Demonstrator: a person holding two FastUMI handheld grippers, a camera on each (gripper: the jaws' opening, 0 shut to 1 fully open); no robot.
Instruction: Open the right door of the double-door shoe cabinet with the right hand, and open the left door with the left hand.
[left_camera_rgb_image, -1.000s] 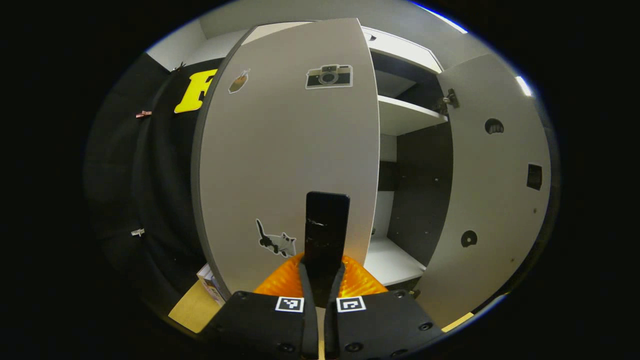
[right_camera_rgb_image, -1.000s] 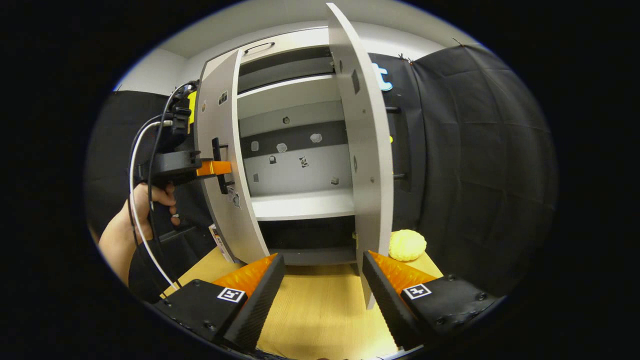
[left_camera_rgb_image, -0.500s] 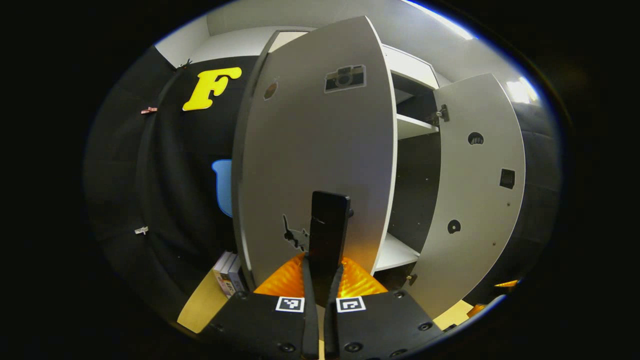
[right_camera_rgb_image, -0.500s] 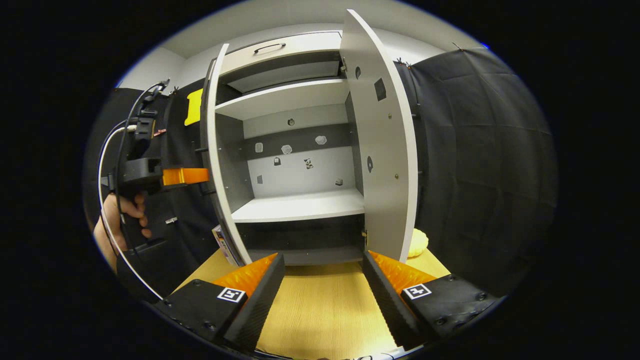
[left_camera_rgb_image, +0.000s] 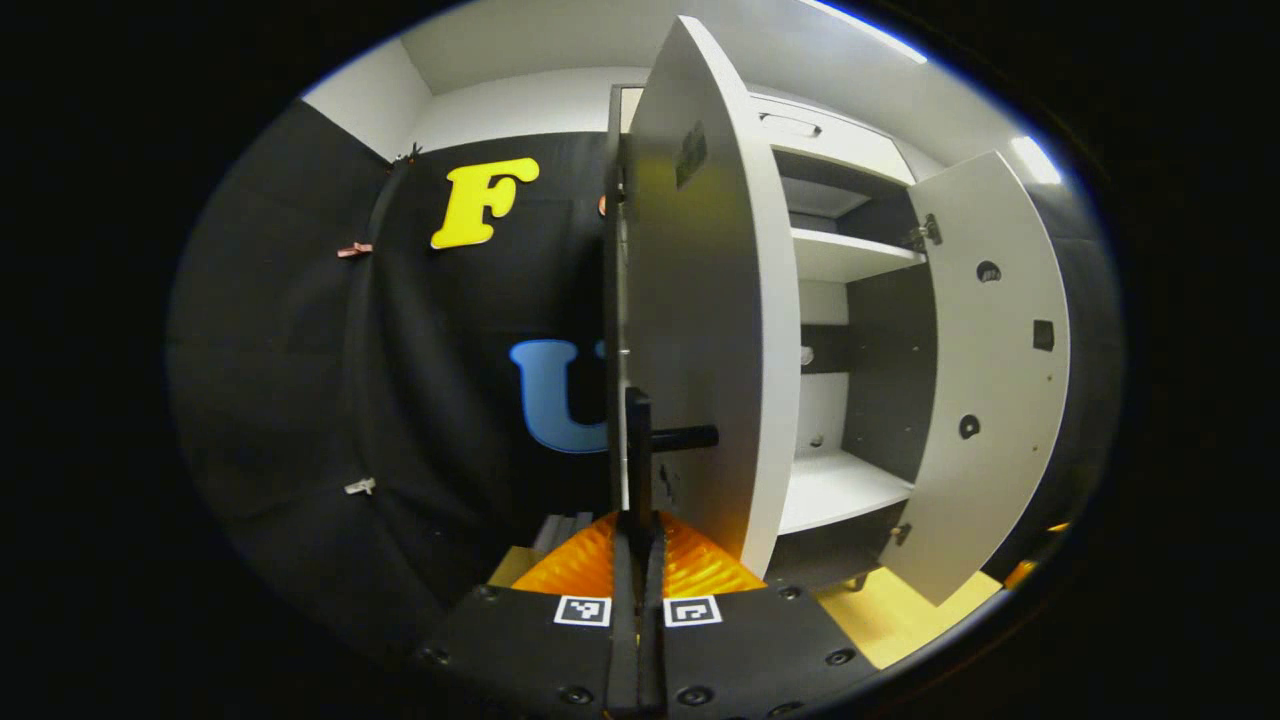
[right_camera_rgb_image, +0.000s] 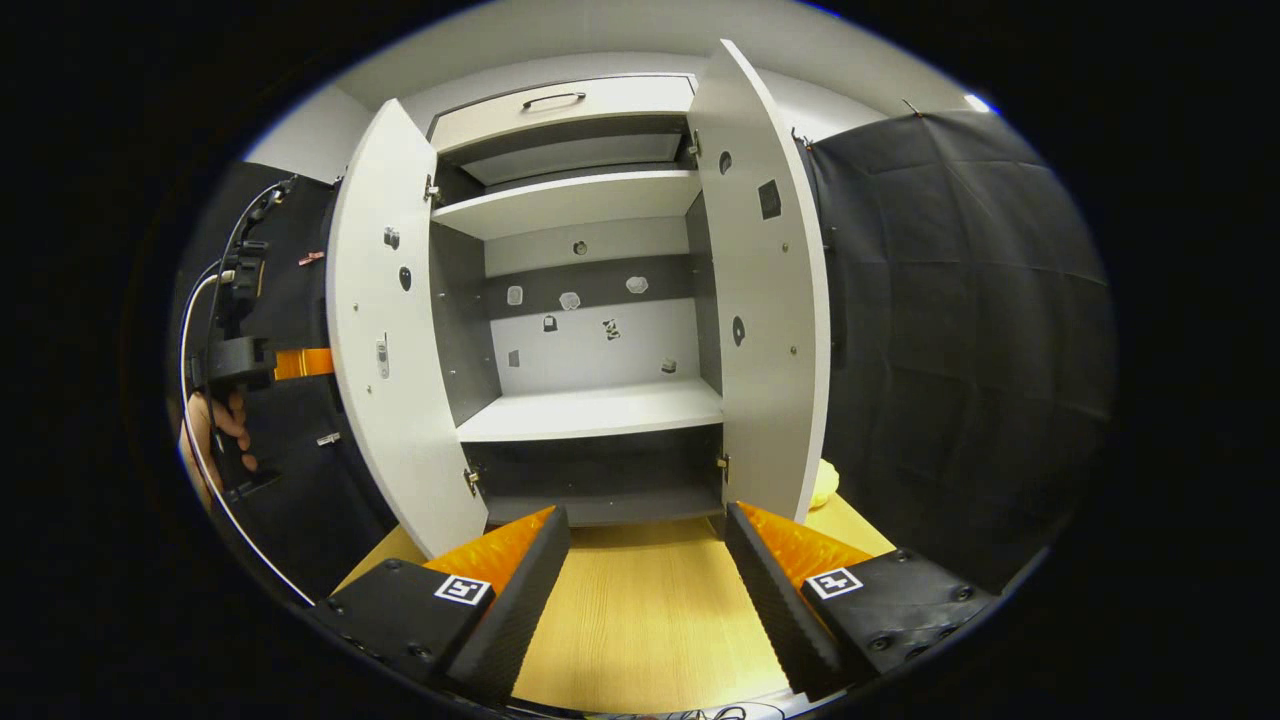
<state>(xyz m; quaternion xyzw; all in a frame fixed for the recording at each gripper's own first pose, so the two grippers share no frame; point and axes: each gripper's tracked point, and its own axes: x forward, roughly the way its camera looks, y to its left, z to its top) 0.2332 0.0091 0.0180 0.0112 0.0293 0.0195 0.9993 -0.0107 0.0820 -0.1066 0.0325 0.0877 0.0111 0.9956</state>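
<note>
At centre of the right gripper view the shoe cabinet (right_camera_rgb_image: 590, 330) stands on the worktop (right_camera_rgb_image: 640, 610), left door (right_camera_rgb_image: 385, 330) and right door (right_camera_rgb_image: 770, 310) both swung wide | right gripper (right_camera_rgb_image: 648, 575): fingers spread, holding nothing | left gripper (left_camera_rgb_image: 638, 560): fingers pinching the left door's black handle (left_camera_rgb_image: 640, 450), bottom centre of its view

left door (right_camera_rgb_image: 385, 340) swung further open, now edge-on | left claw (left_camera_rgb_image: 638, 530) moved with handle (left_camera_rgb_image: 640, 470)
</note>
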